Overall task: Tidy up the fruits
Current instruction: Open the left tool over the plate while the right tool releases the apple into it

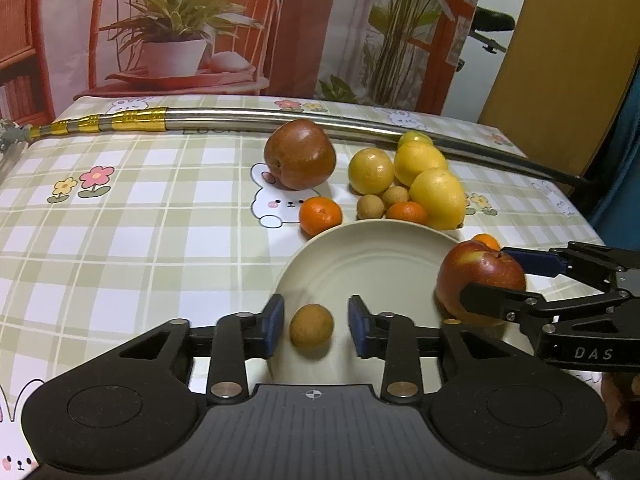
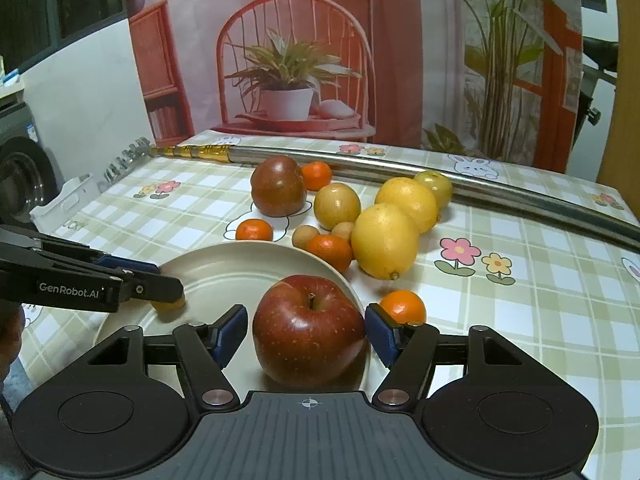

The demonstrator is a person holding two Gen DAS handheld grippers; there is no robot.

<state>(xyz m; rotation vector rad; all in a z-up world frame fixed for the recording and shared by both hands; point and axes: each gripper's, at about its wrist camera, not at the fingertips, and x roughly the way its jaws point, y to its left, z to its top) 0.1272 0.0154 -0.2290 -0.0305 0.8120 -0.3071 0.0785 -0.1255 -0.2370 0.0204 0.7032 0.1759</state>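
The left tool (image 1: 316,326) stands apart around a longan (image 1: 311,326) on the plate (image 1: 360,264), while the right tool (image 2: 306,332), also apart, flanks an apple (image 2: 310,330) at the plate's 3 o'clock edge, other fruits (image 1: 400,178) beyond at 12 o'clock on the counter (image 1: 140,220).

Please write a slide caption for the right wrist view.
Right gripper open around a red apple on the plate.
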